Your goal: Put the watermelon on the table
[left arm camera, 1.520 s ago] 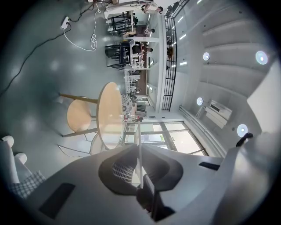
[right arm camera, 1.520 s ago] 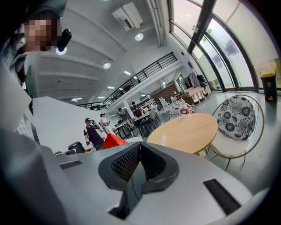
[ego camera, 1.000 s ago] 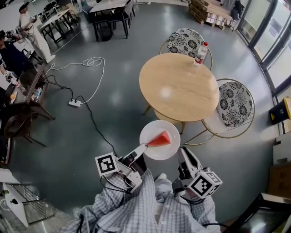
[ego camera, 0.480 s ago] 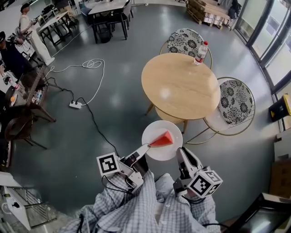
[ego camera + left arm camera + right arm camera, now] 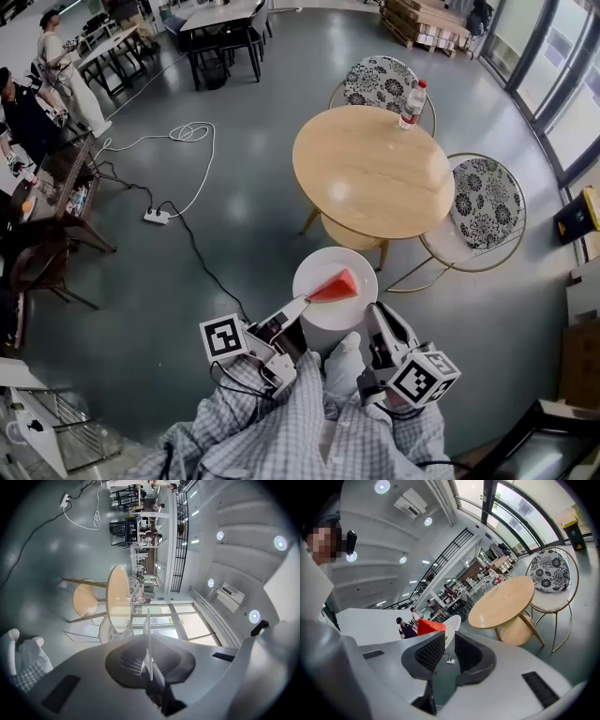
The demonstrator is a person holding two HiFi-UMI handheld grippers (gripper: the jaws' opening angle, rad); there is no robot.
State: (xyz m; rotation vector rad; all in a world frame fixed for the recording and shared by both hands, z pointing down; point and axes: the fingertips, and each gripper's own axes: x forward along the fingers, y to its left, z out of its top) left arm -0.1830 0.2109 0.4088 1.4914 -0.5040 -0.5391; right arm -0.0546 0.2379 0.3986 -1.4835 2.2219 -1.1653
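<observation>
A red watermelon wedge [image 5: 334, 286] lies on a white plate [image 5: 323, 270] held in the air, just short of the round wooden table [image 5: 373, 173]. My left gripper [image 5: 298, 306] is shut on the plate's near-left rim. In the left gripper view the plate [image 5: 148, 637] shows edge-on, pinched between the jaws of that gripper [image 5: 150, 660]. My right gripper [image 5: 375, 315] hangs beside the plate's right edge, open and holding nothing. In the right gripper view the jaws [image 5: 449, 651] stand apart, with the wedge [image 5: 430, 626] and plate [image 5: 453, 622] beyond them to the left.
A water bottle [image 5: 412, 105] stands at the table's far edge. Two patterned chairs [image 5: 380, 82] [image 5: 485, 211] and a stool [image 5: 349, 232] surround the table. A power strip [image 5: 156, 216] and cables lie on the floor to the left. People and dark tables are at the far left.
The person has stepped a little toward the table, and a shoe now shows below the plate. Both grippers keep their hold and spacing on the plate.
</observation>
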